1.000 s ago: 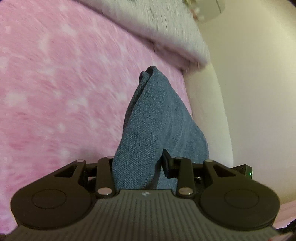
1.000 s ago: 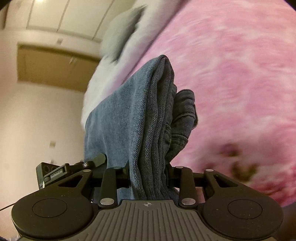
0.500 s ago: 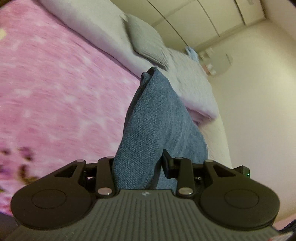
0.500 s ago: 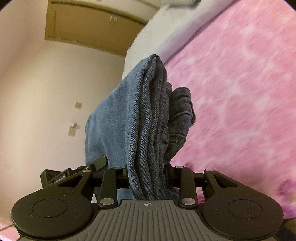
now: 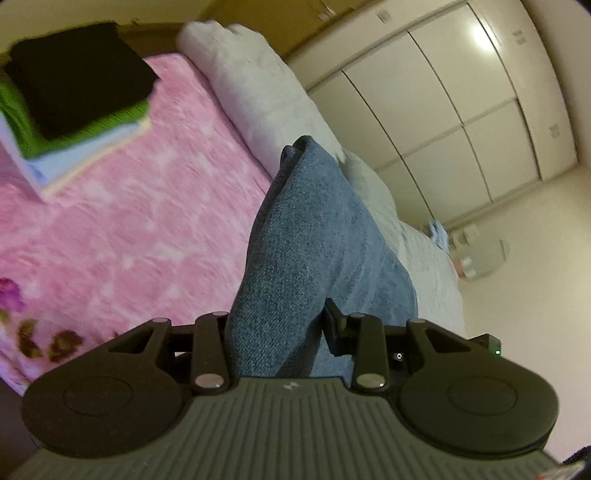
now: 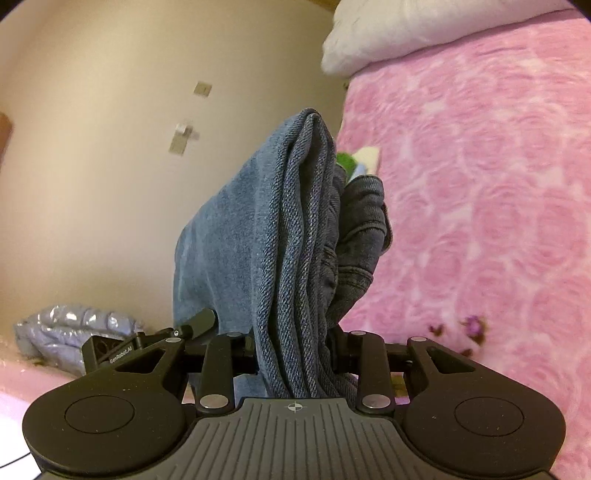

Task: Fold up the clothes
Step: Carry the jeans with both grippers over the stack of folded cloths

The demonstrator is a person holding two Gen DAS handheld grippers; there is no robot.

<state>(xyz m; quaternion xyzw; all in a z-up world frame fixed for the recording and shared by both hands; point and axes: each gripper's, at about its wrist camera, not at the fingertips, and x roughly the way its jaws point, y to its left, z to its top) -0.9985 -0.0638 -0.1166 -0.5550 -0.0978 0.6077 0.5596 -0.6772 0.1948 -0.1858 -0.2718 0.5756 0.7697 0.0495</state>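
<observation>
Folded blue denim jeans (image 5: 314, 251) are clamped between the jaws of my left gripper (image 5: 275, 332) and rise up the middle of the left wrist view. My right gripper (image 6: 293, 347) is shut on the same jeans (image 6: 280, 236), here a thick bundle of several folded layers with a darker hem at the right. Both grippers hold the jeans in the air above the pink floral blanket (image 5: 140, 236). The fingertips are hidden by the cloth.
A stack of folded clothes (image 5: 74, 96), black on green on white, lies on the blanket at the far left. White pillows (image 5: 266, 96) line the bed's head; they also show in the right wrist view (image 6: 424, 26). A silvery padded garment (image 6: 70, 336) lies low left.
Both grippers have swung with the jeans still clamped. The left view now takes in the stack of folded clothes and the wardrobe. The right view now faces the wall and the pillows.
</observation>
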